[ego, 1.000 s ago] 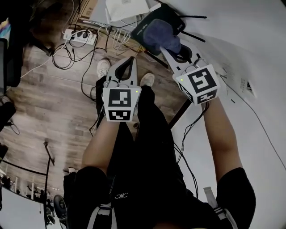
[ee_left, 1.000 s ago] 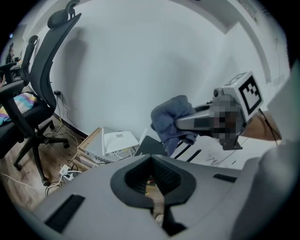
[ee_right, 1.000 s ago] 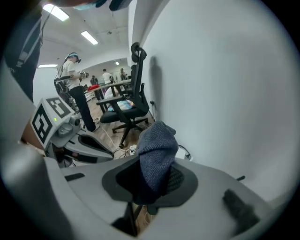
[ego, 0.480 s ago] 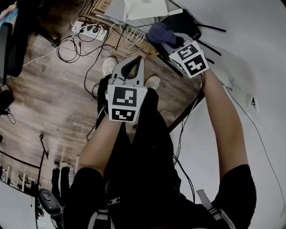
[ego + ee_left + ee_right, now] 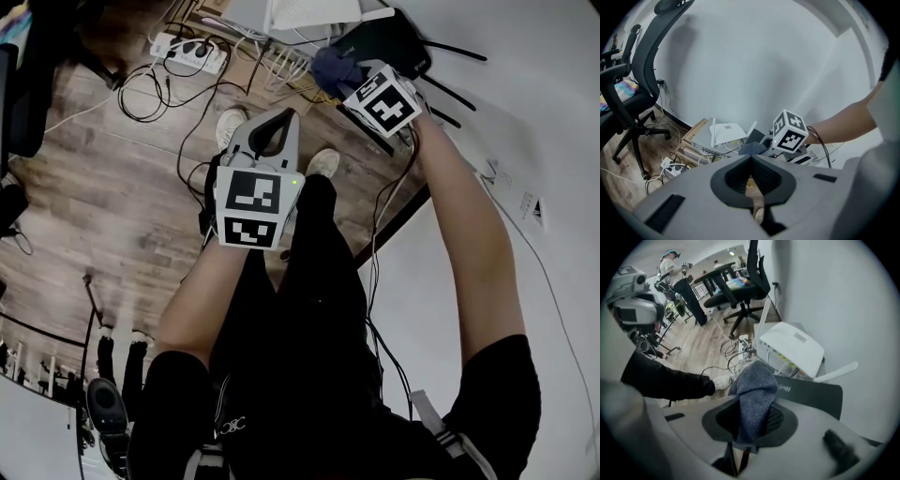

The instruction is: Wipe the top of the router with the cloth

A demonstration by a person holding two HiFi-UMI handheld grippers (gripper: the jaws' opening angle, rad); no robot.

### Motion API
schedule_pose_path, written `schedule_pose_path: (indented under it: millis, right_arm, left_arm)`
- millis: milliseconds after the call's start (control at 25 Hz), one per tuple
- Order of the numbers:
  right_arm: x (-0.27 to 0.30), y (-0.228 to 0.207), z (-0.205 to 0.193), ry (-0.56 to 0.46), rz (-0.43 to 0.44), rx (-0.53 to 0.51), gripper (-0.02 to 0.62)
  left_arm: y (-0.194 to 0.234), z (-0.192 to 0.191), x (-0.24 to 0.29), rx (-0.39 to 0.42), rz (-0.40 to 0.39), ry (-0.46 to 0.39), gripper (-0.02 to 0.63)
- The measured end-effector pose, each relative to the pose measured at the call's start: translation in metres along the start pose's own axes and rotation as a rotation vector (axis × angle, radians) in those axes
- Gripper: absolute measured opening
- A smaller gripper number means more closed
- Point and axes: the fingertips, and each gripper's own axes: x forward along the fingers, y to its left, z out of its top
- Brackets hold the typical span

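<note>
well up at the far edge of the head view, the right claw is clamped on a blue-grey knitted cloth. in the right gripper view the claw has its jaws closed tight on the cloth, which is pinched between the dark pads and bulges forward out of them. the free end of the cloth lies over the near left corner of the flat black router; it looks to be touching the top, though i can't tell how firmly. the router sits close to the white wall, its thin black antennas reaching out toward that wall. just behind it stands a white router with pale antennas

the left claw hangs well apart from all this, over the wooden floor and above the person's knees, near a light shoe. in the left gripper view the claw has its jaws brought together at the tips with nothing between them; only floor shows through the hollow of the pads. beyond it that view shows the right claw's marker cube and the forearm behind it

a white power strip with tangled cables lies on the floor left of the routers, and a black office chair stands off to the left
</note>
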Motion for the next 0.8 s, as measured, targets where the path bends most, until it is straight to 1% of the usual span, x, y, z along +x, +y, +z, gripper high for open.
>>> schedule_pose_path:
  millis: [80, 160, 240, 320, 440, 480, 560, 680, 800]
  right_arm:
    - [0.009, 0.003, -0.019, 0.064, 0.033, -0.003, 0.087]
    - [0.009, 0.007, -0.031, 0.097, 0.067, 0.014, 0.087]
    - [0.008, 0.012, -0.041, 0.153, 0.105, 0.022, 0.087]
    - [0.006, 0.016, -0.053, 0.243, 0.132, -0.021, 0.087]
    - [0.000, 0.023, -0.078, 0.419, 0.175, -0.137, 0.087]
    - [-0.001, 0.022, -0.084, 0.453, 0.179, -0.157, 0.087]
    - [-0.002, 0.018, -0.087, 0.465, 0.165, -0.153, 0.087]
    - [-0.003, 0.010, -0.085, 0.441, 0.125, -0.100, 0.087]
    - [-0.003, -0.005, -0.085, 0.425, 0.078, 0.011, 0.087]
  left_arm:
    - [-0.003, -0.002, 0.000, 0.009, -0.011, 0.008, 0.005]
    - [-0.005, -0.006, 0.001, 0.013, -0.022, 0.015, 0.005]
    - [-0.004, -0.009, 0.001, 0.008, -0.027, 0.020, 0.005]
    - [-0.002, -0.012, 0.002, 0.000, -0.027, 0.025, 0.006]
    - [0.000, -0.016, 0.004, -0.006, -0.029, 0.033, 0.005]
    - [0.002, -0.017, 0.004, -0.005, -0.028, 0.035, 0.005]
    - [0.005, -0.019, 0.003, -0.006, -0.024, 0.039, 0.006]
    - [0.010, -0.023, 0.001, -0.014, -0.018, 0.043, 0.005]
    - [0.014, -0.028, 0.001, -0.022, -0.019, 0.054, 0.005]
